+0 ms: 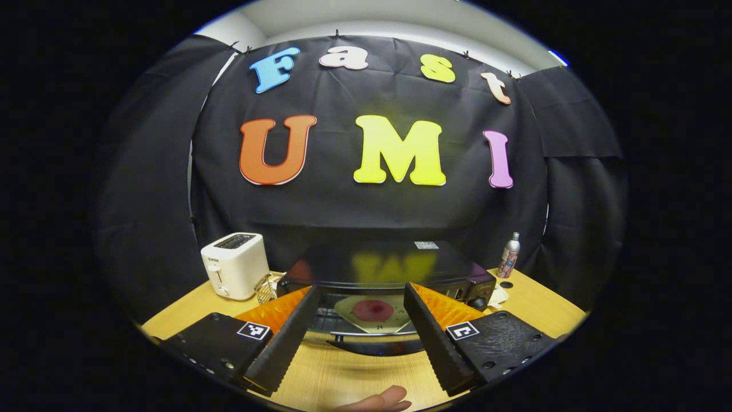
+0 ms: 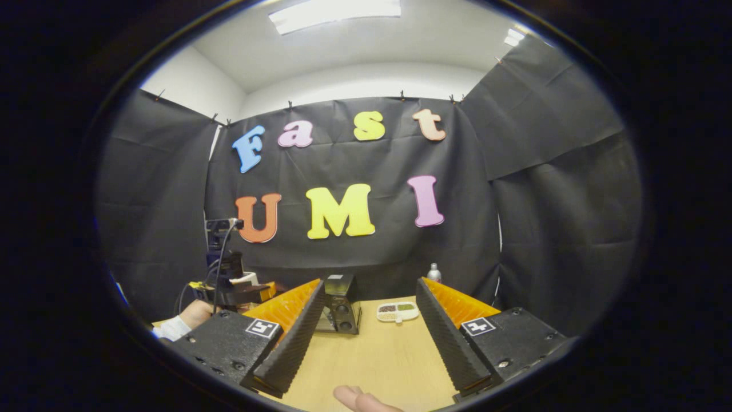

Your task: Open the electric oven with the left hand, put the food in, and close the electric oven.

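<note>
The black electric oven [image 1: 389, 266] stands straight ahead on the wooden table [image 1: 354, 377]. A pale plate with round red food [image 1: 374, 311] shows in its front, just above the door's handle bar [image 1: 372, 333]. Whether I see the plate through the glass or over a lowered door, I cannot tell. My left gripper [image 1: 361, 287] is open, its fingers framing the oven front without touching it. My right gripper [image 2: 370, 282] is open and holds nothing. In the right gripper view the oven [image 2: 340, 312] is farther off, and the left gripper [image 2: 229, 286] with a hand [image 2: 194, 313] is at the left.
A white toaster [image 1: 234, 265] and a wire rack [image 1: 266, 289] stand left of the oven. A small bottle [image 1: 509, 256] is at its right. A white divided dish [image 2: 397, 311] lies on the table beyond the right gripper. A fingertip [image 1: 383, 399] shows at the bottom edge.
</note>
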Motion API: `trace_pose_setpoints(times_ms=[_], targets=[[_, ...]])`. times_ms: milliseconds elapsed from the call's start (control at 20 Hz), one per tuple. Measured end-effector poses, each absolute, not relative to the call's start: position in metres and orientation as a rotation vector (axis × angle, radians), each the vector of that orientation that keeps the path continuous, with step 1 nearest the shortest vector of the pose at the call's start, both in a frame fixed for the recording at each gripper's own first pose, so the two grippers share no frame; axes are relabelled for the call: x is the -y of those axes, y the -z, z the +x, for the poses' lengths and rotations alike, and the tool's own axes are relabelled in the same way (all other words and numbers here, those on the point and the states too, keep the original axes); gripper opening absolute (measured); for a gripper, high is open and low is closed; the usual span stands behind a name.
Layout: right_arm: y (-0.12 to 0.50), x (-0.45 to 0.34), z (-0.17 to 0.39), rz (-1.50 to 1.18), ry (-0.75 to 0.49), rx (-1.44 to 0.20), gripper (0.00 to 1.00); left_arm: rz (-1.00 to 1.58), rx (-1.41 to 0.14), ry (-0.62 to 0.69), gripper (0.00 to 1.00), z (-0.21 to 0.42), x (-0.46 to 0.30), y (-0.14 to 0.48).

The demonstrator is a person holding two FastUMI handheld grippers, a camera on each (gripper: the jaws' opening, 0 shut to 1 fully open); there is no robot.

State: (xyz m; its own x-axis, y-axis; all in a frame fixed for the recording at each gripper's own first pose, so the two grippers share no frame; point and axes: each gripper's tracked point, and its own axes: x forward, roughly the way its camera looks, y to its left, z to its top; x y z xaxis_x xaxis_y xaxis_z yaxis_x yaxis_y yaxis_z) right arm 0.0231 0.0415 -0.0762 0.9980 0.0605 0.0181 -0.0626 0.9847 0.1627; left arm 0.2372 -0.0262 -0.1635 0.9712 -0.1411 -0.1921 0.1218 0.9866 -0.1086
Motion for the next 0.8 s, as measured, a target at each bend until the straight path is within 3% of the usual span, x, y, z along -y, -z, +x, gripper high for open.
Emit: trace_pose_setpoints(times_ms=[50, 200, 250, 400, 450, 500, 600, 650, 750, 800], targets=[[0.077, -0.04, 0.027, 0.171, -0.069, 0.008, 0.96, -0.097, -0.207, 0.135, 0.96, 0.233, 0.027, 0.164], [0.086, -0.032, 0.042, 0.171, -0.084, -0.014, 0.96, -0.104, -0.222, 0.15, 0.96, 0.219, 0.035, 0.17], [0.088, -0.029, 0.047, 0.173, -0.089, -0.021, 1.0, -0.094, -0.232, 0.149, 0.96, 0.215, 0.037, 0.177], [0.101, -0.021, 0.058, 0.18, -0.09, -0.049, 0.96, -0.092, -0.271, 0.148, 0.96, 0.209, 0.045, 0.202], [0.106, -0.021, 0.06, 0.189, -0.097, -0.061, 0.96, -0.101, -0.288, 0.151, 0.86, 0.207, 0.047, 0.211], [0.11, -0.02, 0.062, 0.198, -0.104, -0.073, 0.96, -0.112, -0.297, 0.157, 0.96, 0.205, 0.051, 0.215], [0.117, -0.016, 0.068, 0.2, -0.104, -0.079, 0.96, -0.105, -0.322, 0.163, 0.96, 0.207, 0.057, 0.227], [0.118, -0.013, 0.072, 0.201, -0.103, -0.079, 0.96, -0.106, -0.332, 0.166, 0.85, 0.21, 0.058, 0.23], [0.122, -0.013, 0.083, 0.201, -0.11, -0.08, 1.0, -0.115, -0.299, 0.159, 0.87, 0.223, 0.06, 0.221], [0.127, -0.012, 0.09, 0.193, -0.111, -0.09, 0.96, -0.126, -0.286, 0.157, 0.96, 0.228, 0.06, 0.219]])
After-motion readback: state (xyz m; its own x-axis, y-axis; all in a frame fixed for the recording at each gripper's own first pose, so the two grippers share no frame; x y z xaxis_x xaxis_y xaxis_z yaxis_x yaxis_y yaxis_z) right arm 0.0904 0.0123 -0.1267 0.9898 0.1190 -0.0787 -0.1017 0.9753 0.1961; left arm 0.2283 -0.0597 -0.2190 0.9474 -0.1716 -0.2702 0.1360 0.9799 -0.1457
